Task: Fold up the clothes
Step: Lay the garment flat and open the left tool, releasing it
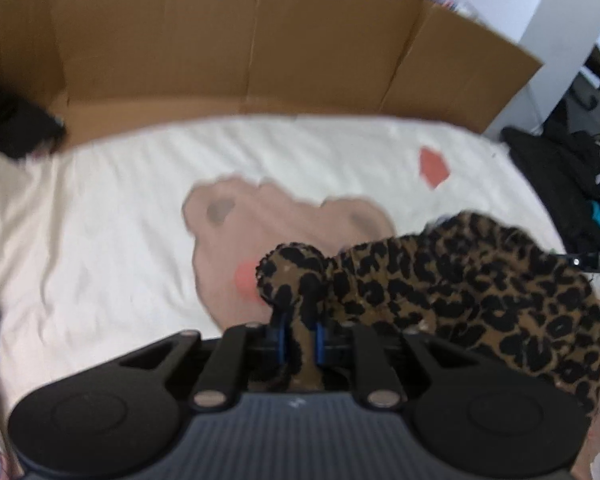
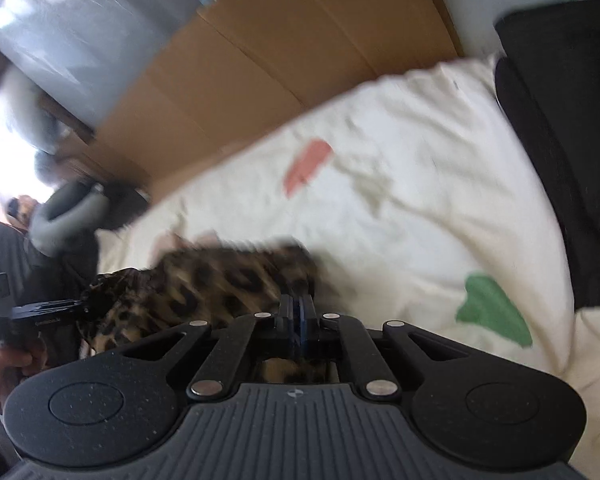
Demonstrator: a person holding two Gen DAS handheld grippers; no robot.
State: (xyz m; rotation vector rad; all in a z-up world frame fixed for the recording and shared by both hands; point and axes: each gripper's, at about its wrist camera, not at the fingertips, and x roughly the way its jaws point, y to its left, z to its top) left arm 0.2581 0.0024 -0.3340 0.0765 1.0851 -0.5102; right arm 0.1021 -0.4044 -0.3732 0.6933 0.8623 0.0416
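Observation:
A fuzzy leopard-print garment [image 1: 460, 280] hangs bunched above a cream bedsheet [image 1: 100, 220]. My left gripper [image 1: 300, 340] is shut on one end of it, with a fold of the fabric pinched between the blue pads and a knob of cloth bulging past the tips. In the right wrist view the same garment [image 2: 204, 284] is blurred and stretches left from my right gripper [image 2: 300, 320]. That gripper's jaws are pressed together, with leopard fabric showing just behind them. A person's hand [image 2: 4, 364] holds the other tool at the far left.
The sheet carries a beige bear-shaped print [image 1: 240, 232], a red patch [image 1: 434, 168] and a green patch [image 2: 492, 308]. Flattened cardboard [image 1: 220, 40] stands along the bed's far side. Dark clothing [image 1: 572, 176] is piled at the right edge, and a black bulky item [image 2: 560, 120] lies on the bed.

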